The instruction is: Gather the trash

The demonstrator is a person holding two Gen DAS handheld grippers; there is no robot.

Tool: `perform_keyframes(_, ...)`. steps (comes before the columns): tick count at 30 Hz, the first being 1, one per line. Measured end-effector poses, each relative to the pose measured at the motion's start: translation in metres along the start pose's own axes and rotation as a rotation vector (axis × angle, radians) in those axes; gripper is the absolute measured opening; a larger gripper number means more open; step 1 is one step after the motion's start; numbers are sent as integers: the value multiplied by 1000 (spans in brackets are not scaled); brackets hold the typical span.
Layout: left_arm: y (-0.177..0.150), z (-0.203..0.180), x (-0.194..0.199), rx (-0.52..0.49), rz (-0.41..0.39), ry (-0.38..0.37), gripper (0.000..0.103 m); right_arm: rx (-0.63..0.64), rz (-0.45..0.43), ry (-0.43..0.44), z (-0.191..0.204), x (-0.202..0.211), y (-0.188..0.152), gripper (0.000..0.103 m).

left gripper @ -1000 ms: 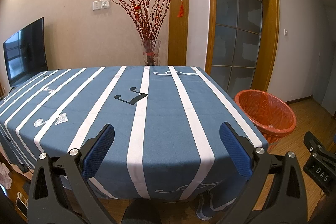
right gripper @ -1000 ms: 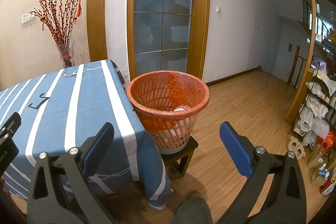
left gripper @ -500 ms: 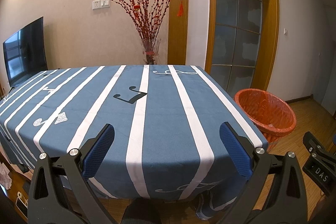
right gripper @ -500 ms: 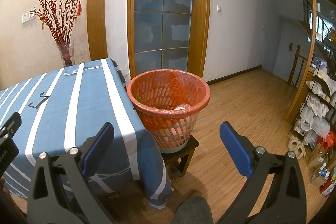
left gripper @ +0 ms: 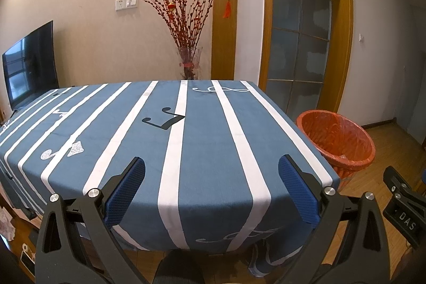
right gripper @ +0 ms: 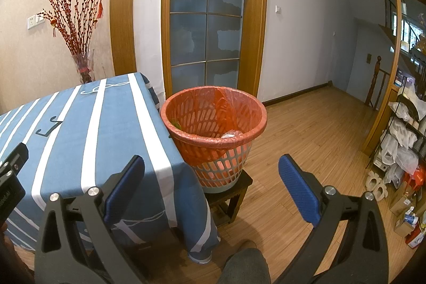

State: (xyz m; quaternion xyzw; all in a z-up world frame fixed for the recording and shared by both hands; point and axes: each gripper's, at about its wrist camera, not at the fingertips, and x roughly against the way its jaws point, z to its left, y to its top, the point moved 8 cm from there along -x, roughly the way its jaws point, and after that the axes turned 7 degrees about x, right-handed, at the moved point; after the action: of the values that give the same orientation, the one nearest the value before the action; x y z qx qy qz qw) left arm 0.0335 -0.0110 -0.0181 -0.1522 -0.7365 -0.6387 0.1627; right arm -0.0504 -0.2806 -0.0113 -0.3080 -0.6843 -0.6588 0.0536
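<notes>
An orange-lined mesh trash basket (right gripper: 213, 121) stands on a small dark stool (right gripper: 231, 190) at the table's right end, and it also shows in the left wrist view as the basket (left gripper: 336, 140). Some white and green scraps lie inside it. My right gripper (right gripper: 211, 189) is open and empty, held in front of the basket and above the floor. My left gripper (left gripper: 211, 190) is open and empty too, over the near edge of the blue striped tablecloth (left gripper: 202, 140). I see no loose trash on the cloth.
A glass vase of red branches (left gripper: 189, 65) stands behind the table's far edge. A TV (left gripper: 30, 68) is at the left wall. Cluttered shelves (right gripper: 404, 140) with bags and bottles line the right side. A person's knee (right gripper: 243, 265) shows at the bottom.
Both views have drifted very slightly; the table's far edge sits a touch higher in the left view. Both grippers stay open and empty.
</notes>
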Motion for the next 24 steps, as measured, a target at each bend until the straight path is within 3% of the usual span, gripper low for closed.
perform_keyframes(24, -1, 4, -1, 10, 12, 12, 99, 0, 2, 1, -2, -1, 3, 98)
